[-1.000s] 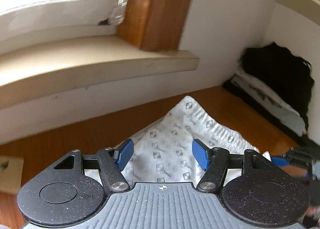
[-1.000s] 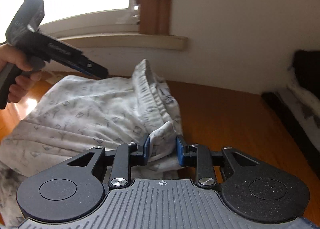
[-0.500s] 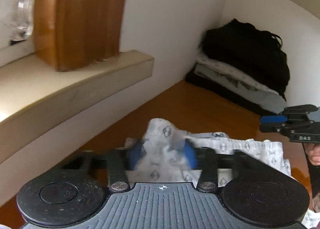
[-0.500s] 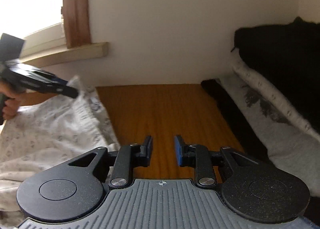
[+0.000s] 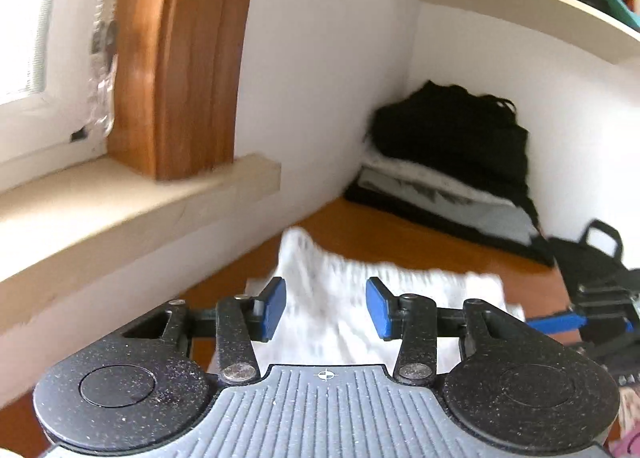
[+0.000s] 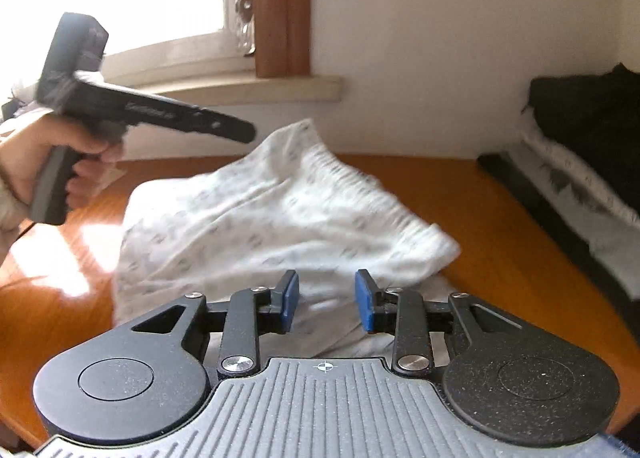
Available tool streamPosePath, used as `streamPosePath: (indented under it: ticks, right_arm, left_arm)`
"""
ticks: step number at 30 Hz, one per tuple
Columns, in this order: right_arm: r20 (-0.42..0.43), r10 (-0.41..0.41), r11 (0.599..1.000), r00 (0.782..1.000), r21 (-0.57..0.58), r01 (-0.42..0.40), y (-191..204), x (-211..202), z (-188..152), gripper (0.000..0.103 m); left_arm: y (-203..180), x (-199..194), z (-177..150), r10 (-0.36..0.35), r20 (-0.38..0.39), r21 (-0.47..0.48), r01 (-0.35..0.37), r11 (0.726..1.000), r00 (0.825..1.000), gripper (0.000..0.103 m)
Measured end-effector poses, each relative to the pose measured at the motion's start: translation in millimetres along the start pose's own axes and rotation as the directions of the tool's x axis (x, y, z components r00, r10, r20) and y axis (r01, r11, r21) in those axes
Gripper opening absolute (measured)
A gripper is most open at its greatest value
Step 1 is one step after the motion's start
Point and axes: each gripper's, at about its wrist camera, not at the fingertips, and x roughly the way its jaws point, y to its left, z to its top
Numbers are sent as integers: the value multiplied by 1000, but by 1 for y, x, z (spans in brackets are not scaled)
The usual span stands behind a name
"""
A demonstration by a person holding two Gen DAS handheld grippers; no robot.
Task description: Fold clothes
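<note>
White patterned garment [image 6: 280, 217] lies released on the tabletop [image 6: 500, 225] (both jaws open, just widened); opposite corners should be gripped evenly.

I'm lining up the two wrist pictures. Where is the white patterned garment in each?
Left wrist: white patterned garment low centre, beyond the open left claw.
Right wrist: it fills the centre, beyond the open right claw.
Shared landmark: the dark pile of clothes by the wall.
</note>
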Motion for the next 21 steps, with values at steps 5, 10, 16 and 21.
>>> streamPosePath:
  ticks: [5,10,16,21]
  right_arm:
    - [-37,0,999,999,39,2,25,-8,-4,38]
    - [-118,-42,999,992,-39,38,46,14,-10,42]
    - [-106,-183,972,977,-171,163,19,14,-10,38]
    - [-112,-297,953,948,-97,287,-24,11,-1,33]
  left_arm:
    - [2,-1,-26,29,-79,61,-24,998,996,48]
    - [12,5,-34,25,-111,33,-22,999,993,48]
    - [0,-3,-30,-5,-87,59,10,998,996,48]
    - [-13,7,-35,-37,-120,89,48,995,992,48]
